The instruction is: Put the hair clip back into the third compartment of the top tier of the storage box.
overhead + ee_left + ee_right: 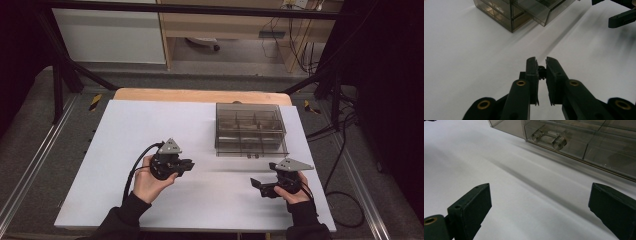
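A smoky see-through drawer box (250,125) stands on the white table top (150,130), right of the middle. Its lowest drawer (252,149) is pulled out a little toward me and has two round knobs (549,139). My left gripper (189,165) is held left of the box and points right. Its jaws stand close together with a small black piece (542,72) pinched between the pads. My right gripper (258,187) hovers in front of the box's right half and points left, its jaws wide apart (540,195) with nothing between them. The box corner (506,12) and the right gripper (621,16) also appear in the left gripper view.
The white sheet covers a wooden table (200,95) inside a black frame. Cables (345,165) run along the grey floor on the right. A pale cabinet (110,35) and a wooden desk (225,25) stand behind the table.
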Tool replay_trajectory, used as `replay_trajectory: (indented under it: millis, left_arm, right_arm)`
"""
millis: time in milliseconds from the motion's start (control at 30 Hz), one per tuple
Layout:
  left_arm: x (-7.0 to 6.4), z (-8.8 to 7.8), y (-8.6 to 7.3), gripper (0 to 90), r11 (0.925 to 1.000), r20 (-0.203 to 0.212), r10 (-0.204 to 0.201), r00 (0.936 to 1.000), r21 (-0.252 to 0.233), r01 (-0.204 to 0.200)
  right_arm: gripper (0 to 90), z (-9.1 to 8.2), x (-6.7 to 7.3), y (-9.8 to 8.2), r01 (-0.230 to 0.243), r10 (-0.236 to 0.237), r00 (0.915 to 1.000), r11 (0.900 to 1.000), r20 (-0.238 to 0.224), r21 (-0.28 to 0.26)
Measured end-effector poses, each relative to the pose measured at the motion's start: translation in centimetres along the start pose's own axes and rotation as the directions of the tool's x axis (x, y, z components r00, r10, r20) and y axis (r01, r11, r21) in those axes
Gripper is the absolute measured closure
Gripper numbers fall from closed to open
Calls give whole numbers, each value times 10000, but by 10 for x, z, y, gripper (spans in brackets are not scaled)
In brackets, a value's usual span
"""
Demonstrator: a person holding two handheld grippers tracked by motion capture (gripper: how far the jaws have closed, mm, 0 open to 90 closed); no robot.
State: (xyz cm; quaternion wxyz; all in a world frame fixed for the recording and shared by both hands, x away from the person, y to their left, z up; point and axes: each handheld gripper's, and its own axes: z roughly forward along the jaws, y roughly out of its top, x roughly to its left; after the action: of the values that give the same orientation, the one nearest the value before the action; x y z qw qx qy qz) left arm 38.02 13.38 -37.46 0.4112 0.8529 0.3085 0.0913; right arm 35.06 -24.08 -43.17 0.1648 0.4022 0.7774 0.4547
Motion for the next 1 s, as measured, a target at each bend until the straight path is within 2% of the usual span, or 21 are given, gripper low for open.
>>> replay_trajectory:
  millis: [533, 1000]
  left_arm:
    - [-4, 0, 17, 803, 9997, 78, 245, 9997, -42, -244]
    - [-7, 7, 27, 804, 9996, 188, 256, 9995, -127, -253]
  right_arm:
    - [52, 0, 0, 0, -21, 21, 10000, 10000, -8, 11]
    - [52, 0, 0, 0, -5, 5, 10000, 10000, -22, 0]
